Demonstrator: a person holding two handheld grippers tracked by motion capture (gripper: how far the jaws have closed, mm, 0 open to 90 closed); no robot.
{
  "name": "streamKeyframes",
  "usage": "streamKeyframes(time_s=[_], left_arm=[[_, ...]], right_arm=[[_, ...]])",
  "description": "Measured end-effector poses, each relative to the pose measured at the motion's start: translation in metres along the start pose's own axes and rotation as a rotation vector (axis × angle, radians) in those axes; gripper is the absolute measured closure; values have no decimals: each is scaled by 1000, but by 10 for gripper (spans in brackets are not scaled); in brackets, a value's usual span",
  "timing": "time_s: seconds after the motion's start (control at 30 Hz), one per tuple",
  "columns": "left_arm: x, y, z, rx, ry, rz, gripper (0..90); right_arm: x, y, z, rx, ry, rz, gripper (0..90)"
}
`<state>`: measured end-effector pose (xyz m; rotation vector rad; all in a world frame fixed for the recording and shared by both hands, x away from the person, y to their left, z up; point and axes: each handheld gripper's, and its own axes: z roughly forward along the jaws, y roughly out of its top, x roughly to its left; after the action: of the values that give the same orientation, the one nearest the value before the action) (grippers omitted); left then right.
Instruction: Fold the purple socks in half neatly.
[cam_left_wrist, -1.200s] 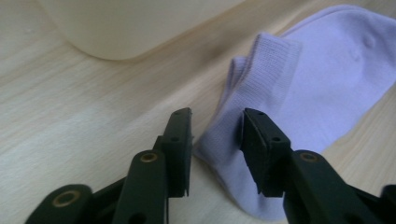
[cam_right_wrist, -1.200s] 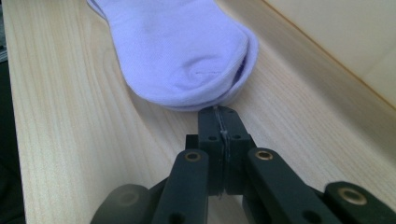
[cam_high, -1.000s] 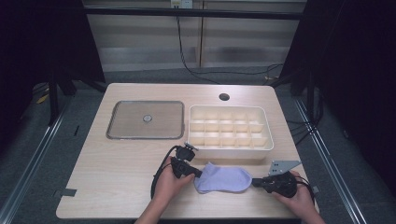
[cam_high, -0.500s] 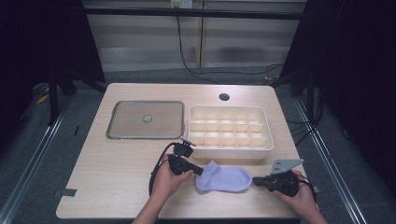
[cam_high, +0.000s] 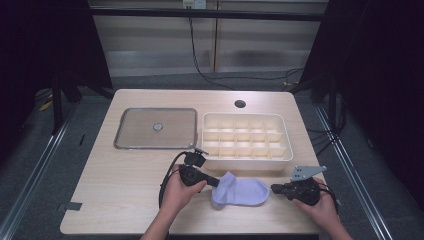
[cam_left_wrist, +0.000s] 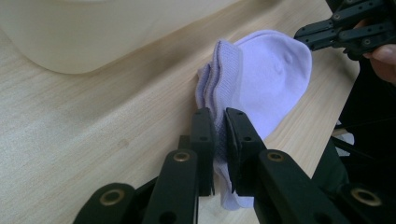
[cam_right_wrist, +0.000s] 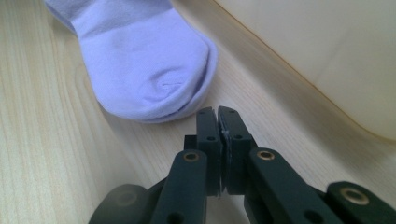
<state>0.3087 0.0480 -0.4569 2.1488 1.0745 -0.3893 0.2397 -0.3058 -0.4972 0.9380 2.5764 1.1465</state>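
Observation:
A pale lilac sock (cam_high: 240, 191) lies flat on the wooden table near its front edge, cuff to the left and toe to the right. My left gripper (cam_high: 216, 184) is shut on the cuff end; in the left gripper view the ribbed fabric (cam_left_wrist: 266, 79) is pinched between the jaws of that gripper (cam_left_wrist: 219, 116). My right gripper (cam_high: 274, 189) rests at the toe end with its jaws shut and nothing between them. In the right gripper view the sock's toe (cam_right_wrist: 144, 70) lies just ahead and left of the closed tips (cam_right_wrist: 217, 114). The right gripper (cam_left_wrist: 301, 35) shows at the toe's edge.
A cream box (cam_high: 245, 155) divided into several compartments stands just behind the sock; its wall looms close in both gripper views (cam_left_wrist: 93, 28) (cam_right_wrist: 327, 56). A flat square metal lid (cam_high: 155, 146) with a centre knob lies at the left. A round hole (cam_high: 240, 104) sits near the table's back edge.

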Motion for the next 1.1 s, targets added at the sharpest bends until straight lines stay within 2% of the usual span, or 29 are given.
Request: streamKeyframes(time_s=[0.03, 0.2, 0.5, 0.57, 0.6, 0.7, 0.73, 0.8, 1.07, 1.1], left_arm=[[1, 0, -1, 11, -4, 14, 823], [-3, 3, -2, -2, -12, 2, 823], [-12, 10, -1, 11, -25, 30, 823], [-15, 11, 0, 1, -26, 21, 823], [-15, 13, 0, 19, -25, 47, 823], [-19, 14, 2, 26, -15, 52, 824], [-21, 16, 3, 34, -26, 61, 823], [-23, 17, 5, 39, -22, 67, 824], [-25, 19, 8, 50, -17, 68, 824], [-26, 19, 9, 41, -14, 58, 824]], right_arm=[[1, 1, 2, 2, 4, -10, 882], [3, 5, 5, 6, 18, -30, 885], [5, 6, 9, 16, 34, -29, 887], [6, 7, 10, 19, 38, -34, 887], [6, 7, 11, 19, 35, -37, 887], [8, 7, 11, 20, 41, -37, 888], [8, 8, 12, 18, 43, -44, 888], [9, 8, 12, 19, 44, -41, 888], [10, 9, 14, 17, 54, -44, 890], [10, 10, 15, 18, 56, -45, 890]])
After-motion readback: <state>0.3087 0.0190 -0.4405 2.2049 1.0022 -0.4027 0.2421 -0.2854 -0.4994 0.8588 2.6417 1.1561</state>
